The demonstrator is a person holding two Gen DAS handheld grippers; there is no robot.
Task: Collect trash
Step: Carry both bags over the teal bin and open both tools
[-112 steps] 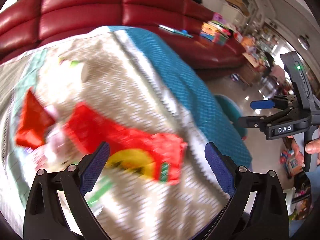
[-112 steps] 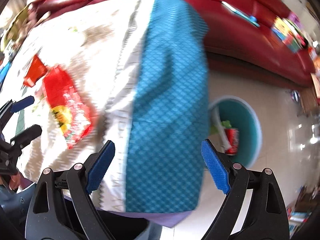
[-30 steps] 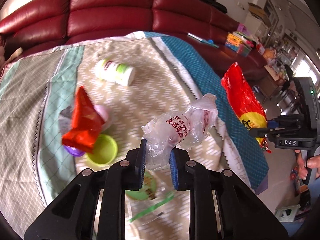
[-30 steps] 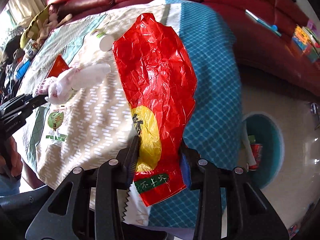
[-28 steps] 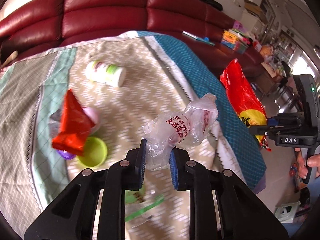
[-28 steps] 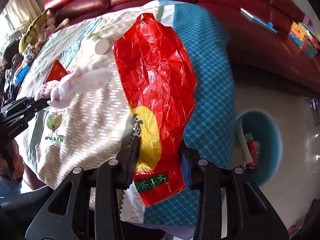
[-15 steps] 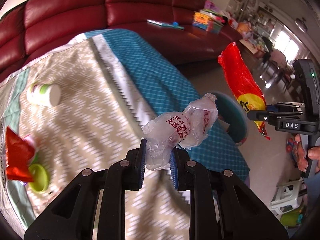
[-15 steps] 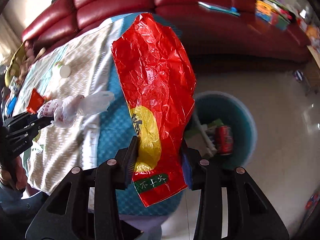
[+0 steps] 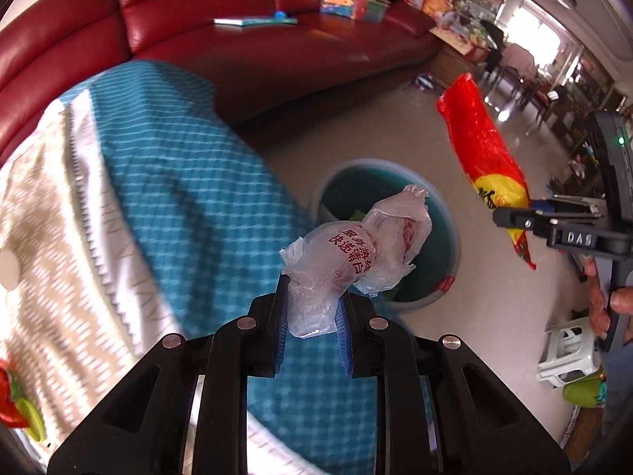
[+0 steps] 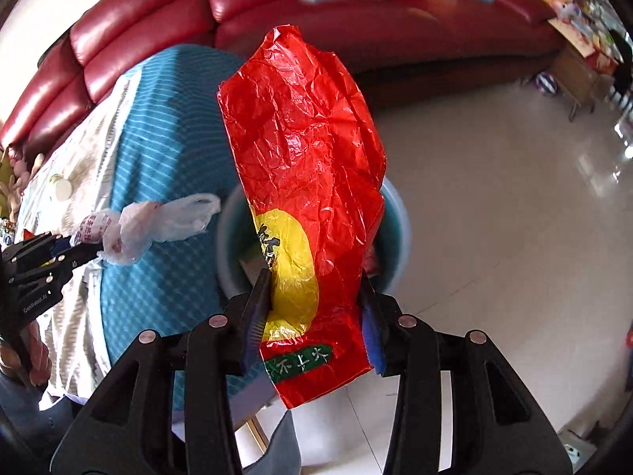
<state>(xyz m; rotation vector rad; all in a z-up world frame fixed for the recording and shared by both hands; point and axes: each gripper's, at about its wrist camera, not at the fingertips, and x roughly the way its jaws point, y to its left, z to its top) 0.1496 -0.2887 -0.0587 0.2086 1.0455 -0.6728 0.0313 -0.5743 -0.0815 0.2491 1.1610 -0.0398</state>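
Note:
My left gripper (image 9: 312,308) is shut on a crumpled clear plastic bag (image 9: 356,253) with red print, held in the air over the table's blue edge, near the teal trash bin (image 9: 447,261) on the floor. My right gripper (image 10: 314,312) is shut on a large red and yellow snack wrapper (image 10: 308,166), held above the same bin (image 10: 395,233). The wrapper also shows in the left wrist view (image 9: 482,150), and the clear bag in the right wrist view (image 10: 158,221). Trash lies inside the bin, mostly hidden.
A table with a beige and blue cloth (image 9: 170,182) is to the left, with a white bottle (image 10: 61,186) and red and green trash (image 9: 16,403) on it. A red sofa (image 9: 237,51) stands behind. A white stool (image 9: 565,352) is on the tiled floor.
Both grippers have swung from over the table to the right, toward the bin, each still holding its piece of trash. The bin is now near the middle of both views.

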